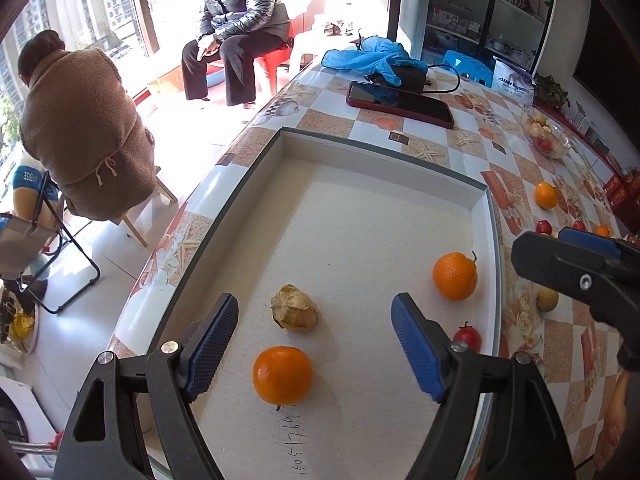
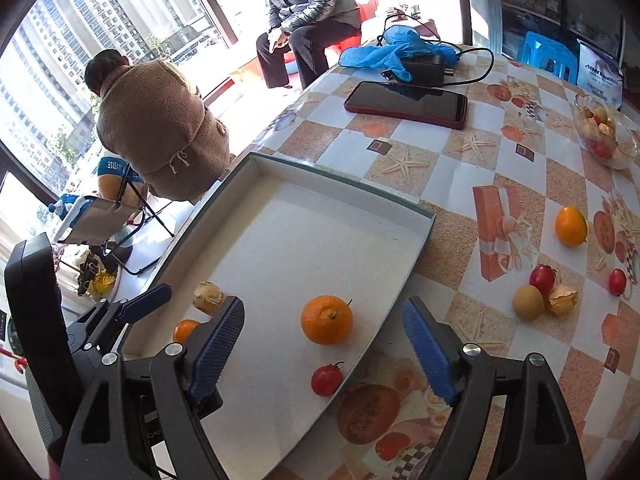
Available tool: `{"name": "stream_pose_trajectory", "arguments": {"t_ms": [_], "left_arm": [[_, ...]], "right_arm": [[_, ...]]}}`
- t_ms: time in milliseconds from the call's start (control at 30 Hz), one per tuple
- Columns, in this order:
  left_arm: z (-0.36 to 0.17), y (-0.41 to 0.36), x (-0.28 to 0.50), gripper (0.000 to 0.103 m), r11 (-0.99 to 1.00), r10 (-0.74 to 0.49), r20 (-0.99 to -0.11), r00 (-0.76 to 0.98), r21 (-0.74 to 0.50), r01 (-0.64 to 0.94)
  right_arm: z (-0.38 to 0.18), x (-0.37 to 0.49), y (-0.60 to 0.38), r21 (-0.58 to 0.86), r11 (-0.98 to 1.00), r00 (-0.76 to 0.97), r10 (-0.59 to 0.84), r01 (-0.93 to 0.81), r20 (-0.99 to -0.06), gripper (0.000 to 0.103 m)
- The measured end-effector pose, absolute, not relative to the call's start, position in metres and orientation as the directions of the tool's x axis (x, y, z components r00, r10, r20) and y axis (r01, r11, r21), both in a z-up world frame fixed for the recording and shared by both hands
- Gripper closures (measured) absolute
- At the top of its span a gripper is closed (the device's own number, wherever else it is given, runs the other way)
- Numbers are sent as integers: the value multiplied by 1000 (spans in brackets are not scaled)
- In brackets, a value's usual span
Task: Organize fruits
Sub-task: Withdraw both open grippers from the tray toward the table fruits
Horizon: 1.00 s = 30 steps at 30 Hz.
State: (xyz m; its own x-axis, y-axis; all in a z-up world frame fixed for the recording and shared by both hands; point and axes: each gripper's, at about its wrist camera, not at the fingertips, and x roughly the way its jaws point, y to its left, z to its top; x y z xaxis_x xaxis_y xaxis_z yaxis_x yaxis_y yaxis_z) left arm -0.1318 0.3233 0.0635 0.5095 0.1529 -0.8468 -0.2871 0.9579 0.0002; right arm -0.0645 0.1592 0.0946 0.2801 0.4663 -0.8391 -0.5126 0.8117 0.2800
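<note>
Left wrist view: left gripper [image 1: 314,340] spread wide, empty, above tangerine [image 1: 282,375] in tray [image 1: 380,152]; right gripper [image 2: 324,354] likewise spread, holding nothing.

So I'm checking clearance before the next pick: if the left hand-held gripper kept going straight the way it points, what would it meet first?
Probably the papery husked fruit lying in the white tray; it sits about centred between the open left hand-held gripper fingers. Depth is unclear, so the small orange nearer the camera might be touched first.
</note>
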Motion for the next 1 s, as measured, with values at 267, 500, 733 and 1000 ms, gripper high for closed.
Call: {"name": "stream_pose_trajectory", "arguments": {"t_ms": [267, 500, 733, 1000], "left_arm": [[92, 247, -125, 21, 996, 37, -801, 597, -21, -89], [67, 148, -109, 21, 997, -1, -810, 586, 44, 62], [30, 113, -83, 21, 994, 89, -797, 598, 105, -8], [7, 114, -68, 19, 999, 42, -834, 550, 17, -52]], "right_arm": [[97, -46, 47, 208, 930, 433, 329, -303, -839, 0], [47, -45, -54, 82, 993, 414, 110, -85, -904, 0], [25, -74, -110, -18, 1000, 485, -7, -19, -875, 0], [26, -89, -111, -20, 999, 550, -1, -29, -835, 0]]}}
